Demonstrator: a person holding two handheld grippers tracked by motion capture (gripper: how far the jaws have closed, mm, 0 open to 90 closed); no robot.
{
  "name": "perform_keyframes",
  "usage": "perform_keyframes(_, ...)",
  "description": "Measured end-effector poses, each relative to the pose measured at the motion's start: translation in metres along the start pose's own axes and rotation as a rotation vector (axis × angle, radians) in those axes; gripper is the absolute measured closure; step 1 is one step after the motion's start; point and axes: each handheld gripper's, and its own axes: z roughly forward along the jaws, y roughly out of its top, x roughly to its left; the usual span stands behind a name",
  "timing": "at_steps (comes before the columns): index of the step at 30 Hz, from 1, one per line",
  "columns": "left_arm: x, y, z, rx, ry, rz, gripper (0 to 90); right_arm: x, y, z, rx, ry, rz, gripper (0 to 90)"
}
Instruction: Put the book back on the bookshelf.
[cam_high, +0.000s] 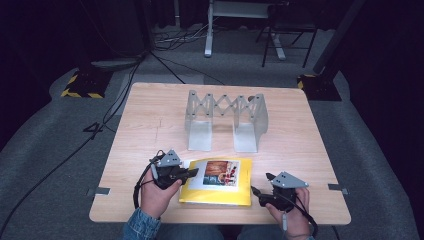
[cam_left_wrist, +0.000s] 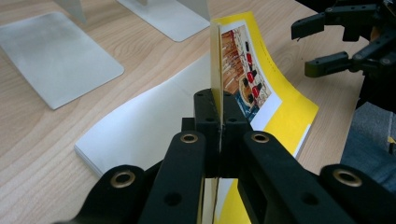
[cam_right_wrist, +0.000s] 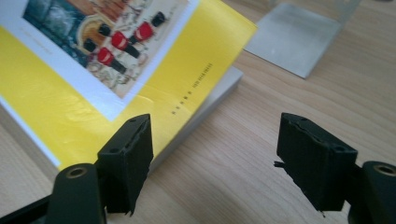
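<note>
Tabletop (cam_high: 150, 120): book cover (cam_left_wrist: 243, 70) pinched between left gripper (cam_left_wrist: 218, 116) fingers.

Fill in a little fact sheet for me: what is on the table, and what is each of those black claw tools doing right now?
Table: light wooden table
Book: yellow book lying near the person's edge, picture on its cover
Cover: front cover lifted upright off the white pages
Left gripper: shut on the cover's edge
Right gripper: open, beside the book's corner, nothing between its jaws
Behind the book: expandable metal book rack, standing with nothing in it
</note>
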Motion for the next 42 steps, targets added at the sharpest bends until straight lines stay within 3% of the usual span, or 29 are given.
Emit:
perform_keyframes(16,-0.008,0.024,-0.008,-0.017,-0.039,0.025,89.1,0.042,0.014,0.001,-0.075,0.027,-0.227,23.0)
perform_keyframes(24,-0.006,0.029,-0.008,-0.023,-0.065,0.027,89.1,0.053,0.019,0.007,-0.087,0.028,-0.251,22.9)
perform_keyframes(27,-0.005,0.031,-0.009,-0.024,-0.071,0.030,89.1,0.056,0.020,0.011,-0.090,0.030,-0.235,22.4)
perform_keyframes(42,-0.001,0.044,-0.004,-0.038,-0.129,0.038,89.1,0.081,0.020,0.025,-0.046,0.051,-0.274,18.4)
